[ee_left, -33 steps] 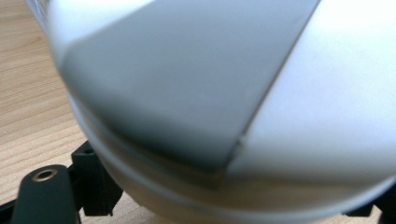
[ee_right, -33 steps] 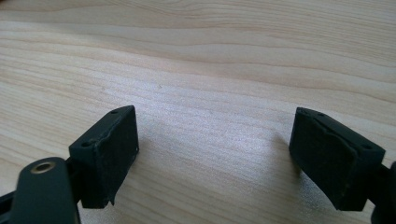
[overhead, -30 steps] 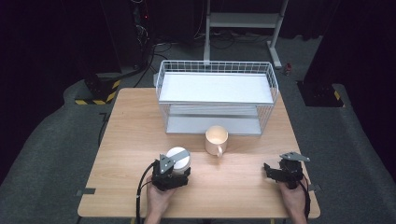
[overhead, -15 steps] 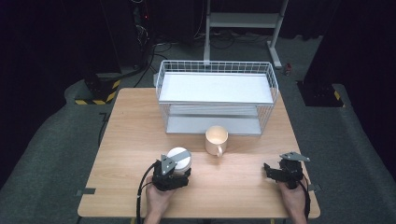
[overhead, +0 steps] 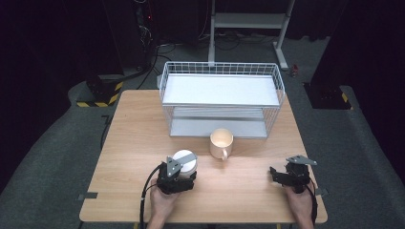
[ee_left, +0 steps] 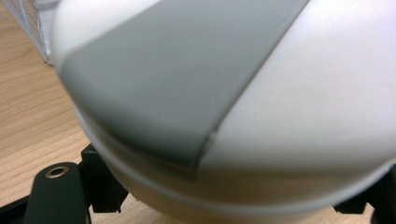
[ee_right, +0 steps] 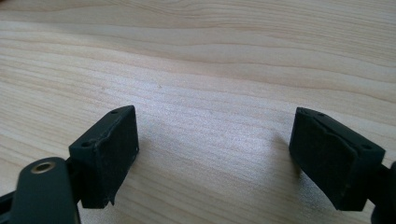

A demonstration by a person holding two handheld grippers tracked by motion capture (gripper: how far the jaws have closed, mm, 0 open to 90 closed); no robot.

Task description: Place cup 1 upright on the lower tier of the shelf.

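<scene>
With my left hand-held gripper [overhead: 181, 168] just closing on the white cup [overhead: 185, 161] at the counter's [overhead: 248, 186] near left, seemingly gripped now, I needed a firm squeeze before lifting; the right hand-held gripper [ee_right: 215, 154] idled, released.

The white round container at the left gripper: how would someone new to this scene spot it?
Start at the white wire basket shelf at the far side of the wooden table. In front of it stands a cream ceramic mug; the white round container sits nearer and left of it. Unlike the mug, it is handleless, with a grey band.
</scene>
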